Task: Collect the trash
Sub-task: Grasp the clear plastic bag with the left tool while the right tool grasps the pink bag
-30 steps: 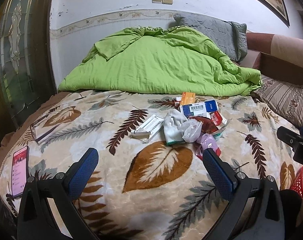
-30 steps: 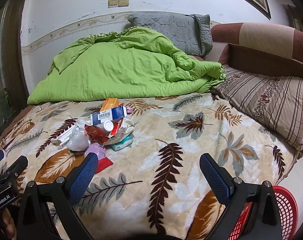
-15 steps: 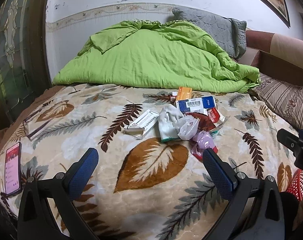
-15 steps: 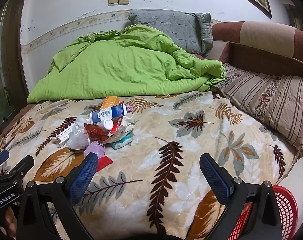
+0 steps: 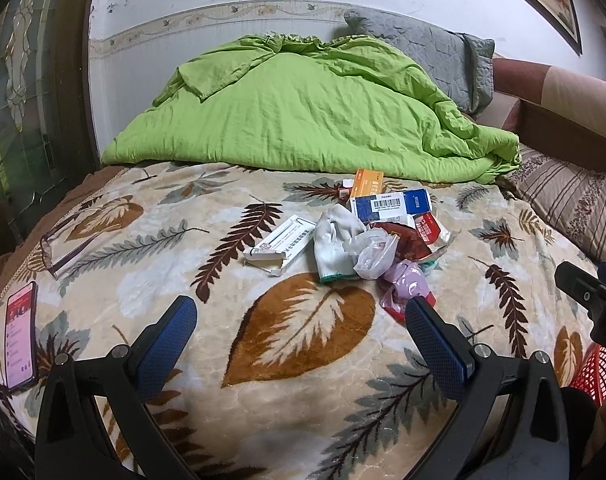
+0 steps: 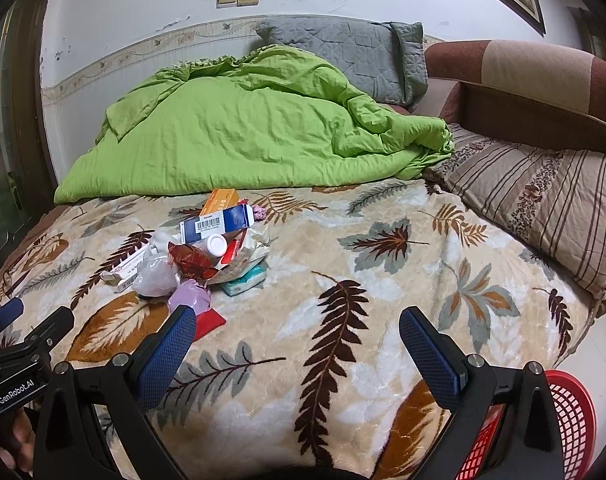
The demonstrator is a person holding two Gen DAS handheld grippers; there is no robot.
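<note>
A heap of trash lies on the leaf-patterned blanket: a white box [image 5: 281, 242], a white glove [image 5: 335, 240], a clear crumpled bag [image 5: 373, 254], a purple wrapper [image 5: 407, 282], a blue-and-white box [image 5: 391, 202] and an orange box [image 5: 367, 184]. From the right wrist the same heap shows the blue-and-white box [image 6: 219, 220], a white bottle cap [image 6: 216, 244] and a teal packet [image 6: 245, 282]. My left gripper [image 5: 301, 322] is open, short of the heap. My right gripper [image 6: 297, 338] is open over bare blanket, right of the heap.
A red mesh basket [image 6: 571, 412] stands off the bed's near right corner. A phone [image 5: 21, 334] and eyeglasses [image 5: 61, 246] lie at the blanket's left side. A green duvet [image 5: 303, 116] and pillows [image 6: 543, 204] fill the back and right.
The left wrist view has crept forward and a little down, so the heap looks slightly nearer. The right gripper has barely moved. Both stay open.
</note>
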